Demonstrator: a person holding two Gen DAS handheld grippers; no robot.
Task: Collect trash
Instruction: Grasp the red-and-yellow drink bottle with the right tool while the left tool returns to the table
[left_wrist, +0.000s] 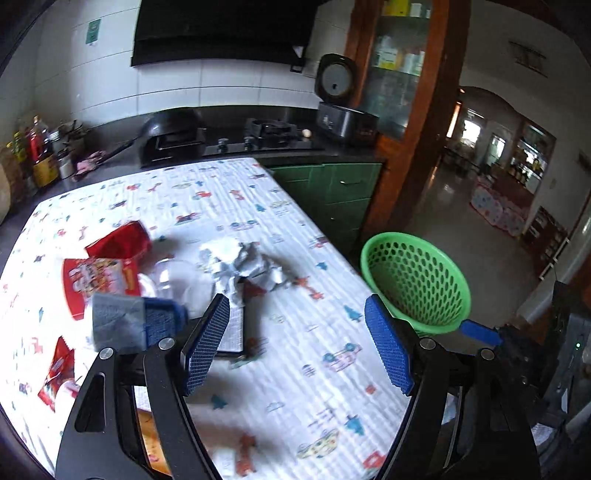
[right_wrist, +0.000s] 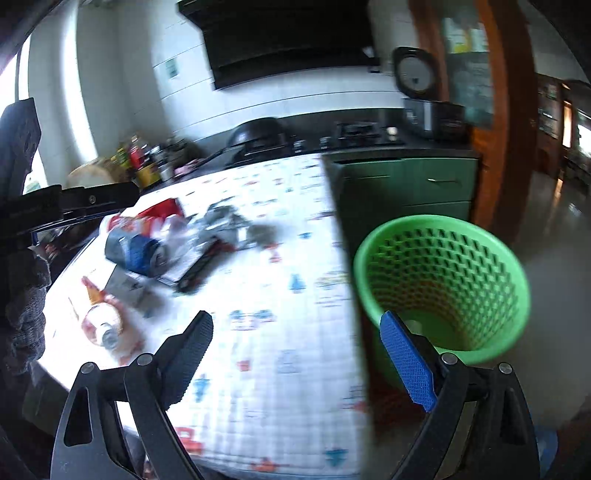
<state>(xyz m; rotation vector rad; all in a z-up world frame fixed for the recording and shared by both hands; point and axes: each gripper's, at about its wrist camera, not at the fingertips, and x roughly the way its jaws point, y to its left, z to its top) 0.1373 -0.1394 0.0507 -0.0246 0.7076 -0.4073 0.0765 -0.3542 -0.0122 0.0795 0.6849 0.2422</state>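
Observation:
Trash lies on the patterned tablecloth: crumpled paper, a red packet, a red and white packet, a blue and grey pouch and a clear plastic cup. A green mesh basket stands on the floor beside the table's right edge. My left gripper hangs open over the cloth, right of the pile, nothing between its fingers. My right gripper is open and empty over the table edge, its blue pad in front of the basket. The blurred pile lies far left.
Behind the table runs a dark counter with a wok, a gas hob and an open rice cooker. Bottles crowd the back left. Green cabinets and a wooden cupboard stand right; a tiled floor leads through a doorway.

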